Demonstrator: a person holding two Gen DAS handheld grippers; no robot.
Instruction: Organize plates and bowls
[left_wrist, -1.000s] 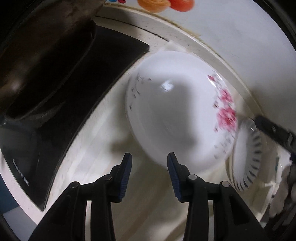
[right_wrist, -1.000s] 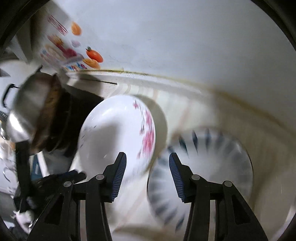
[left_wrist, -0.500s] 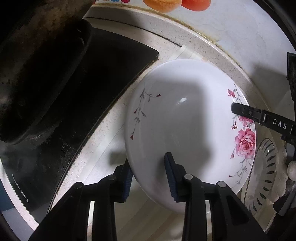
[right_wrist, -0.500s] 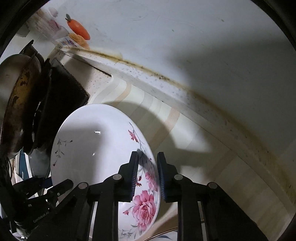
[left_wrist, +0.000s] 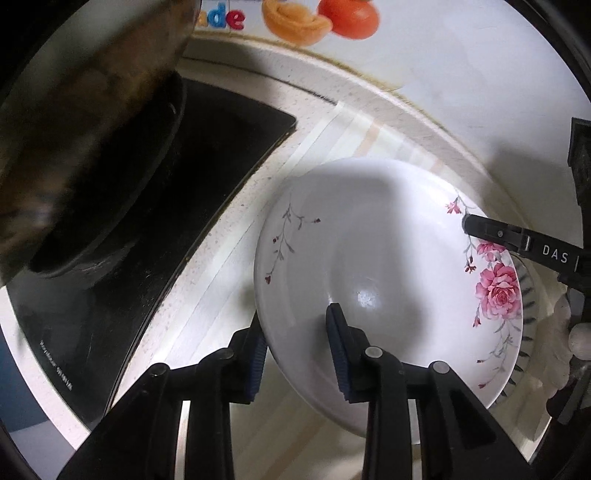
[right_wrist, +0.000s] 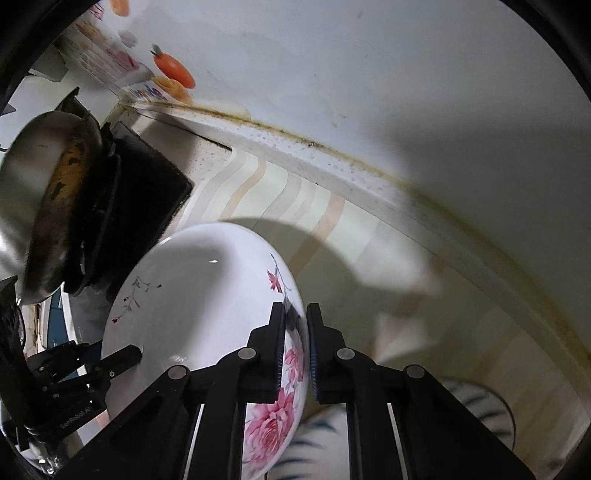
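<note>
Above stripes — white rose-painted bowl (left_wrist: 369, 266).

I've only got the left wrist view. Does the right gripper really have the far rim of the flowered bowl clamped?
Observer: Yes. In the right wrist view the right gripper is shut on the rim of the flowered bowl, one pad inside and one outside, just above the big rose.
Operator: What's underneath that side?
Observer: A dark-striped plate, blurred, extends well to the right of that gripper.
Operator: Anything about the wok I can't see?
Observer: The wok shows a shiny steel side with a burnt brown band.
</note>
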